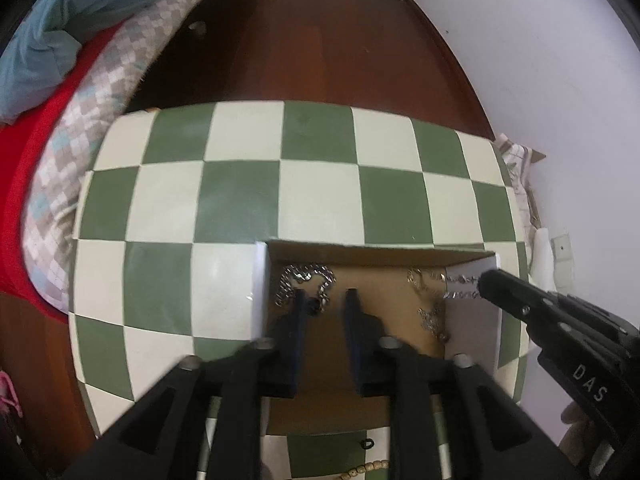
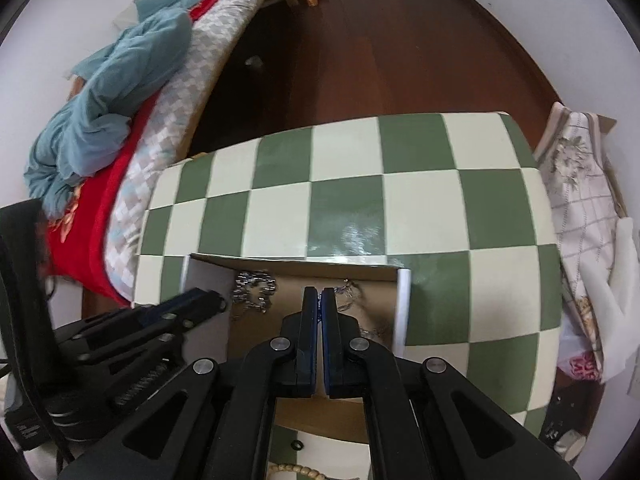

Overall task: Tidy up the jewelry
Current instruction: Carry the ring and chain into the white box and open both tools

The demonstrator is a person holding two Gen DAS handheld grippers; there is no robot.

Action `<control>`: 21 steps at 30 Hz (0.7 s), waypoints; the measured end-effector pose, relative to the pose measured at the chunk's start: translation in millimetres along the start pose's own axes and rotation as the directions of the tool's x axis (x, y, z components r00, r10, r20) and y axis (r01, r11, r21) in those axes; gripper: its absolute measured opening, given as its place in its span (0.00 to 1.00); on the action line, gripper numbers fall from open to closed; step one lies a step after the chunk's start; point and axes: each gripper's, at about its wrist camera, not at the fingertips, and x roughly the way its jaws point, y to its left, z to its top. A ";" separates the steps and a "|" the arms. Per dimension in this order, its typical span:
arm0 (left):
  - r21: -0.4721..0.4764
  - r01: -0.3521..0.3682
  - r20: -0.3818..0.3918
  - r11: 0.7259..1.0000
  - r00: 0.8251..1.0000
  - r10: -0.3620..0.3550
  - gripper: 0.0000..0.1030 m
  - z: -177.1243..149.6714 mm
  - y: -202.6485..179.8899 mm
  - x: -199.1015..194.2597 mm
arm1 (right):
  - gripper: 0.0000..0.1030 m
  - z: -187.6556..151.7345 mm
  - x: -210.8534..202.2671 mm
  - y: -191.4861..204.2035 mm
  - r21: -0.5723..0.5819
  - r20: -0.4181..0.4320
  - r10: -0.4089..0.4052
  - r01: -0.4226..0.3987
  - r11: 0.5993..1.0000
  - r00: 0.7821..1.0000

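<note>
An open cardboard box (image 1: 376,258) (image 2: 288,264) sits on the green-and-cream checkered table (image 1: 240,184) (image 2: 400,200). A chunky silver chain (image 1: 306,274) (image 2: 254,286) lies at its back left. Thinner chains (image 1: 430,316) (image 2: 348,290) lie at its right side. My left gripper (image 1: 326,298) is open, its fingers inside the box just in front of the chunky chain; it also shows in the right wrist view (image 2: 218,302). My right gripper (image 2: 319,294) is shut over the box; it holds a thin silver chain (image 1: 462,280) at the box's right wall in the left wrist view (image 1: 486,282).
A wooden bead strand (image 1: 366,468) (image 2: 296,470) and a small black ring (image 1: 367,443) (image 2: 297,445) lie on the table in front of the box. A bed with red, checked and blue bedding (image 1: 60,120) (image 2: 120,120) stands left. Cloth (image 2: 580,200) lies right of the table.
</note>
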 end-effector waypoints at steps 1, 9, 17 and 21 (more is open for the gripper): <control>-0.006 -0.028 0.009 1.000 1.000 0.028 0.68 1.2 0.9 -3.1 | 0.05 -0.6 -0.8 -1.2 0.000 -0.004 -0.005 0.005 1.000 1.000; -0.045 -0.166 0.108 0.985 0.980 0.170 1.00 -3.5 19.6 -32.8 | 0.79 -16.1 -23.1 -3.9 -0.020 0.016 -0.114 0.115 0.993 0.993; -0.021 -0.304 0.175 0.953 0.937 0.303 1.00 -37.1 25.2 -36.8 | 1.00 -55.1 -19.7 4.3 -0.091 0.010 -0.284 0.284 0.955 0.959; -0.024 -0.313 0.188 0.949 0.931 0.312 1.00 -56.0 27.3 -40.5 | 1.00 -72.9 -21.9 7.9 -0.090 0.036 -0.309 0.311 0.946 0.950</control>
